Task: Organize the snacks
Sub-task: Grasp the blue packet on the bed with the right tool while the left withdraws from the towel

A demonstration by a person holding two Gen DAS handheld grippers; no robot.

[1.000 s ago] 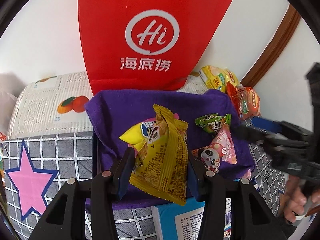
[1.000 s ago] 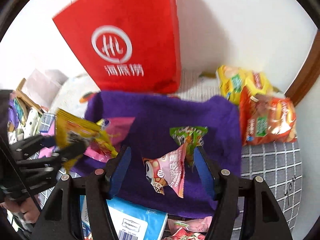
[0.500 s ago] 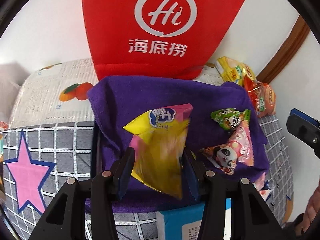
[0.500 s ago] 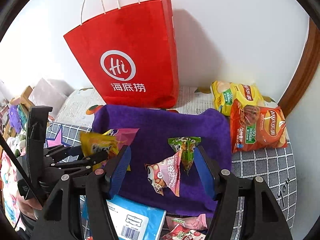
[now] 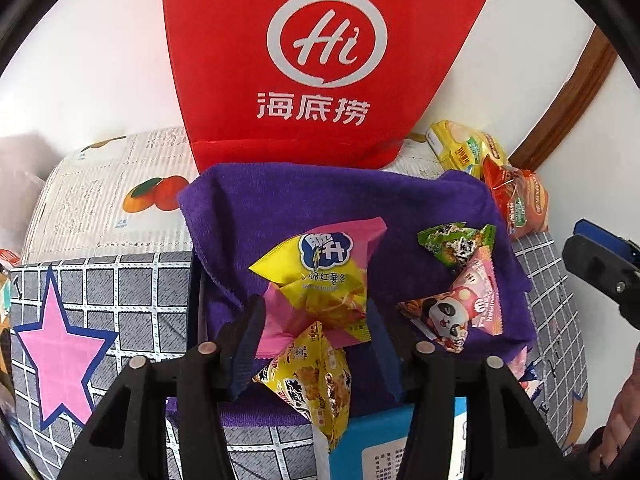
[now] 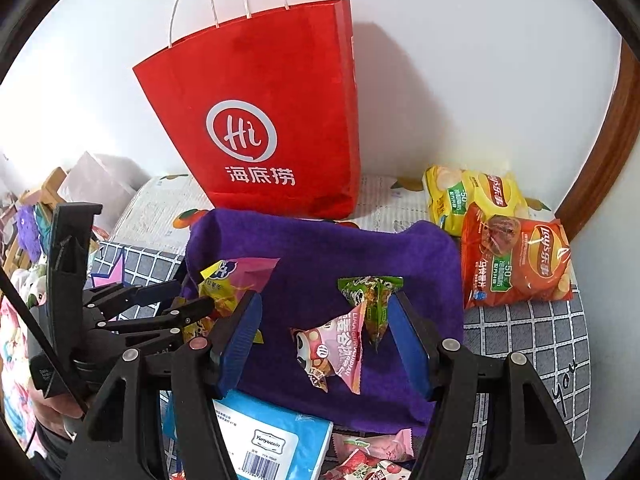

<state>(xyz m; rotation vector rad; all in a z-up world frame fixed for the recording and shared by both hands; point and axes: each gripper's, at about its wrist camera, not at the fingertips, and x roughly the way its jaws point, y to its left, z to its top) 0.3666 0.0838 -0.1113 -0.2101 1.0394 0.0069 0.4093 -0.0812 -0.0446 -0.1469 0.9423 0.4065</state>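
Compared with one second ago, the yellow snack packet [image 5: 316,380] has dropped from upright between the left gripper's fingers to a lower position at their base, lying on the front edge of the purple towel [image 5: 304,200]; the pink-and-yellow sweet-potato packet [image 5: 320,280], previously covered, is now exposed behind it; the right gripper has withdrawn toward the right edge of the left wrist view.

Left gripper [image 5: 316,344]: fingers spread; the yellow snack packet sits between them, and contact with either pad cannot be confirmed; state is released.

Right gripper [image 6: 324,336]: fingers spread wide; the pink panda packet [image 6: 336,352] and the green packet [image 6: 370,296] lie on the towel between them, touching each other, with neither pad closed on them; state is released.

Layout: the purple towel covers a raised surface on the grid-patterned sheet [image 6: 520,332]; the red paper bag [image 6: 272,120] stands upright behind the towel against the wall; the yellow chip bag [image 6: 468,196] and the red chip bag [image 6: 516,260] lie to the right of the towel, the red one overlapping the yellow one; a blue tissue pack [image 6: 272,436] lies at the near edge of the towel; a pink star print [image 5: 60,344] marks the sheet to the left.
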